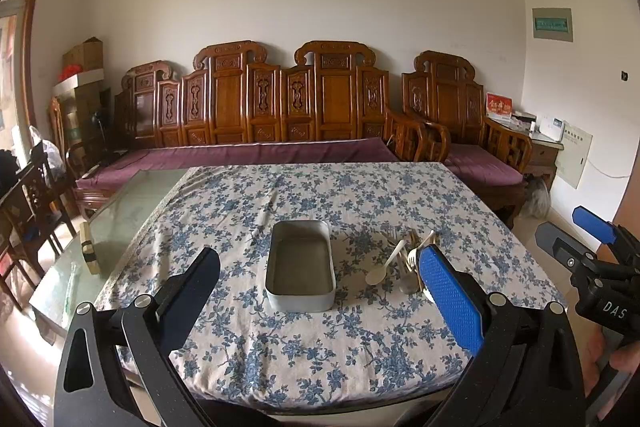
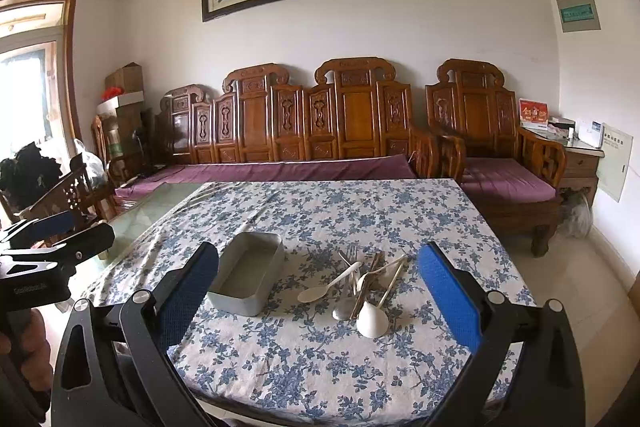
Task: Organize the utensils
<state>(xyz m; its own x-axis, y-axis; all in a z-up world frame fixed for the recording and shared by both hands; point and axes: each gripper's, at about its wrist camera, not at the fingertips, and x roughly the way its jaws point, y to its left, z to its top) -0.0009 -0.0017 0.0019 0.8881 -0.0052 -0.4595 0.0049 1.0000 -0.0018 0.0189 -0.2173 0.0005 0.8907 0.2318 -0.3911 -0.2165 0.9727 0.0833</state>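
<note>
A grey metal box (image 1: 301, 265) sits open and empty on the floral tablecloth (image 1: 312, 355); it also shows in the right wrist view (image 2: 248, 277). To its right lies a pile of utensils (image 2: 366, 281): a white plastic spoon (image 2: 320, 291), a white ceramic spoon (image 2: 372, 321), a metal fork (image 2: 351, 253), a metal spoon and chopsticks. The pile shows in the left wrist view (image 1: 406, 261) partly behind my finger. My left gripper (image 1: 320, 267) is open and empty, above the table's near edge before the box. My right gripper (image 2: 318, 265) is open and empty, short of the pile.
The table's left part is bare glass (image 1: 120, 219) with a small wooden block (image 1: 89, 247) on it. A carved wooden sofa (image 1: 260, 115) with purple cushions stands behind the table. The other gripper shows at each view's side (image 1: 596, 259) (image 2: 48, 247).
</note>
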